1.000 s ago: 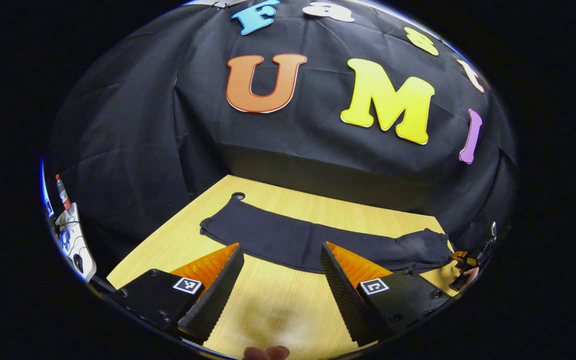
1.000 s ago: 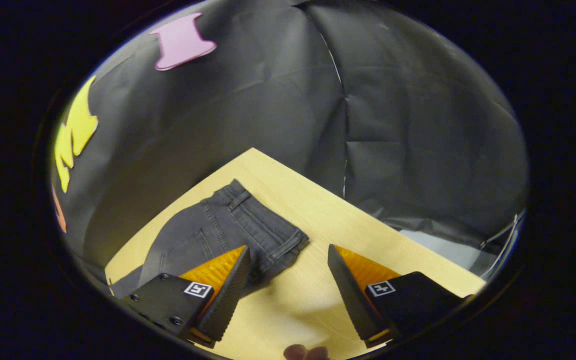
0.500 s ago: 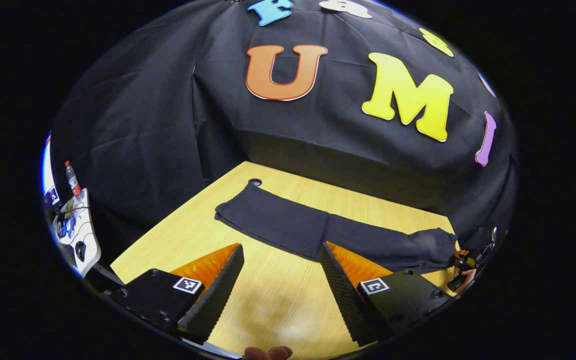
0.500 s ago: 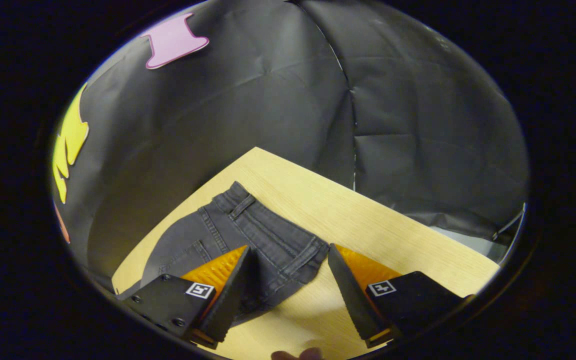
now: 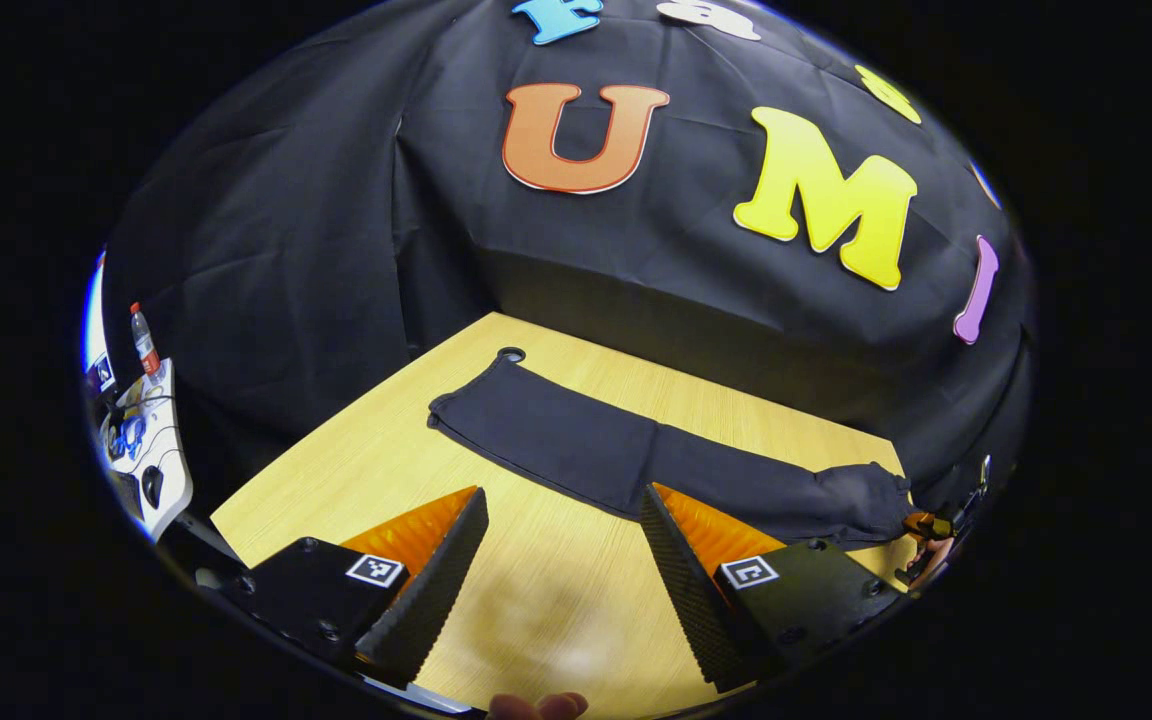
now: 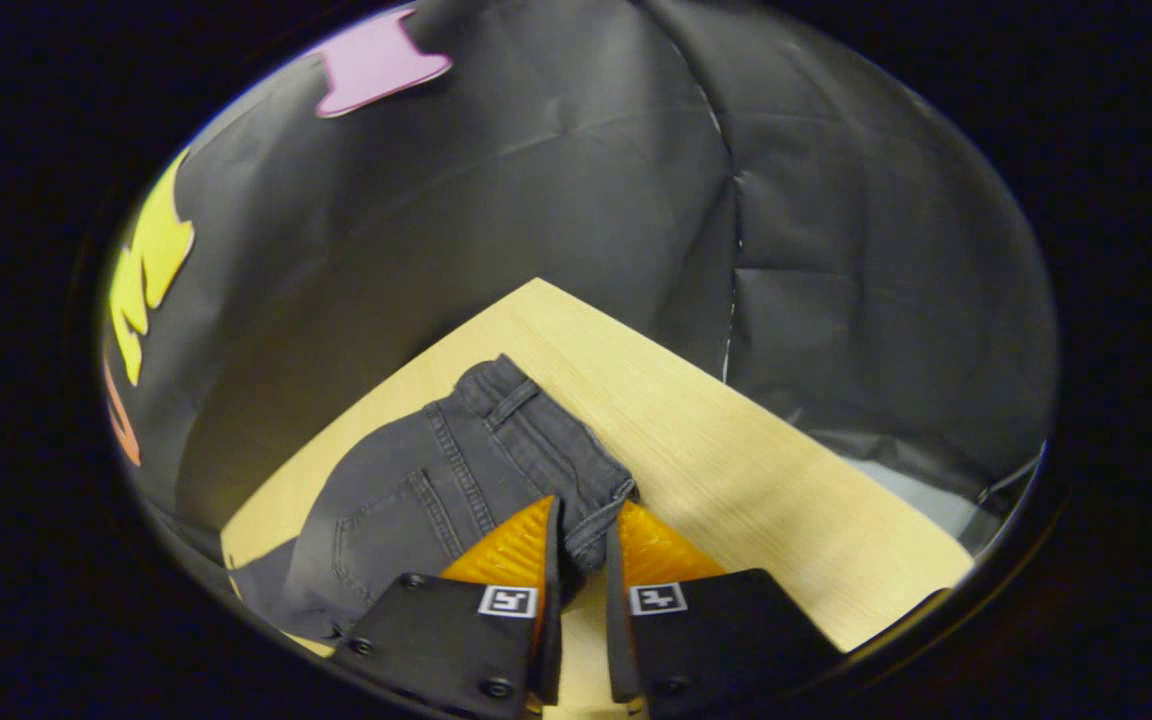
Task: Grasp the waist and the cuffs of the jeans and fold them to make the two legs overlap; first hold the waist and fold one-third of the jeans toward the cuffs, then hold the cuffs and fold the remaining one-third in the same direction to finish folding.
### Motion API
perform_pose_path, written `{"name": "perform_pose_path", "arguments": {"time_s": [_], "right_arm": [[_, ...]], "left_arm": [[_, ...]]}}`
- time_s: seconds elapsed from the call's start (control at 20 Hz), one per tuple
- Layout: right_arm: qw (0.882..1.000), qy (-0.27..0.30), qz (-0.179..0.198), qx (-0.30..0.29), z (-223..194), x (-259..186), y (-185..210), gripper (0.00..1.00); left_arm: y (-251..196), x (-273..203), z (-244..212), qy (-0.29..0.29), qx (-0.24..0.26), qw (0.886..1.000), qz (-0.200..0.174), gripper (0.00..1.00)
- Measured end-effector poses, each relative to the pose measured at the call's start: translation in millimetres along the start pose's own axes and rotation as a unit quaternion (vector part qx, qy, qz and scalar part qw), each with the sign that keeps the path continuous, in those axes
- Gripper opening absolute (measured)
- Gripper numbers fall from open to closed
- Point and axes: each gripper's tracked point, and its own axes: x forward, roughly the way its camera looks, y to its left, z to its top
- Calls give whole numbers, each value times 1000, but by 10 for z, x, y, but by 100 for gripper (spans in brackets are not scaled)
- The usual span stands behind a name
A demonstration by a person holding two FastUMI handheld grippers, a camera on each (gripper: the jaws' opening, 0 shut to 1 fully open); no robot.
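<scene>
Right gripper view has the dark grey jeans (image 6: 456, 480) spread flat on the pale wooden table (image 6: 736, 480), the waist end nearest the camera with its belt loops, stitched seams and a back pocket plain to see. The near corner of the waistband (image 6: 591, 515) sits between the two fingers of the right gripper (image 6: 581, 545), and the jaws have drawn in until just a narrow slot is left, with the denim edge pinched in it; both fingers look to be pressing on the cloth. The rest of the garment trails away to the left, toward the table's far edge and the black cloth wall (image 6: 556, 200) behind it.

From the left gripper view the jeans (image 5: 636, 460) read as one long dark strip lying across the table (image 5: 356, 470), the legs laid flat and stretching from the cuff end (image 5: 456, 410) at the left to the bunched waist end at the right. Just past the cuff end there is a small round hole (image 5: 510, 354) in the tabletop. The left gripper (image 5: 561, 545) hangs over bare wood on the near side of the jeans with its jaws spread wide and nothing between them. At the far right edge, by the waist end, the other gripper and the hand (image 5: 931, 555) holding it show small. A fingertip pokes in at the bottom of the frame. Off to the left stands a white side table (image 5: 151, 460) with a bottle (image 5: 144, 340) on it.
</scene>
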Motion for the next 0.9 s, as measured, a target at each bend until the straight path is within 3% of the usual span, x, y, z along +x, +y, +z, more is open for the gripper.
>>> {"name": "perform_pose_path", "arguments": {"time_s": [0.05, 0.25, 0.3, 0.4, 0.55, 0.6, 0.65, 0.9], "right_arm": [[1000, -8, 5, -16, 72, -60, 103, 15], [995, -56, 57, -54, 491, -592, 650, 14], [993, -68, 71, -68, 588, -777, 792, 10], [985, -96, 96, -109, 757, -1175, 1208, 14], [962, -133, 148, -189, 815, -1659, 2125, 14], [952, -137, 169, -216, 744, -1825, 2451, 10], [942, -141, 188, -239, 628, -1959, 2706, 14], [898, -126, 261, -329, -210, -2166, 3905, 14]], "left_arm": [[-2, 1, 0, -1, -1, 1000, 0, 99], [15, 6, 8, -7, -17, 1000, 5, 99], [19, 3, 19, -8, -25, 1000, 6, 99], [20, -1, 50, -12, -40, 999, 9, 99], [19, -9, 102, -20, -59, 998, 15, 99], [21, -14, 126, -23, -64, 998, 17, 99], [13, -20, 128, -27, -71, 997, 16, 99], [81, -102, 273, -57, -71, 995, 38, 99]]}}
